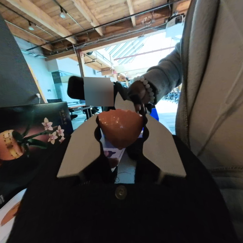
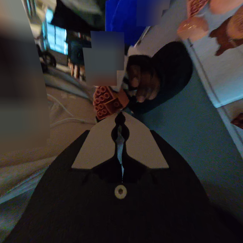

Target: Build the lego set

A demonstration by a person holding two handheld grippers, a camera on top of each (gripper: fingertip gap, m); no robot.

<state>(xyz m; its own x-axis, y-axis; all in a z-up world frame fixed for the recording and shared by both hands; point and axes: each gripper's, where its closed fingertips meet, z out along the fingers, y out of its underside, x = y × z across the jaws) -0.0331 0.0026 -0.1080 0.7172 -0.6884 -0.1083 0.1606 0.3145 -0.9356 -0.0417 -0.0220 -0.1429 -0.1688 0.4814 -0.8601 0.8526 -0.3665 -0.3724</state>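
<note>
Timber beams and track lights are spanning the ceiling of a bright open workspace, with a skylight glowing behind a person in a pale zipped jacket [image 1: 210, 105]. At far left of the left wrist view, a dark box printed with pink orchids in an orange pot [image 1: 32, 134] is standing upright. Moving right, the left gripper [image 1: 120, 126] is clamping a glossy terracotta-coloured pot piece [image 1: 120, 130] with a jagged upper rim; both dark pads are pressing its sides, the jaws spread wide around it, its narrow end pointing down toward the gripper body. Printed paper is lying below it. Farther right and just above the pot's rim, a hand wearing a pale bead bracelet [image 1: 139, 92] is gripping the other tool, whose fingers are reaching down to the rim's right edge.

In the right wrist view, blurred and dim, a beige surface with a white cable [image 2: 63, 109] is lying at left. At centre, the studded underside of the brick-built pot [image 2: 105, 102] is sitting just beyond and slightly left of the right gripper [image 2: 120, 115], whose fingers are clenched together with nothing visibly between them. Whether the tips are touching the pot cannot be told. At right, the hand holding the left tool [image 2: 144, 84] is nearer the pot.
</note>
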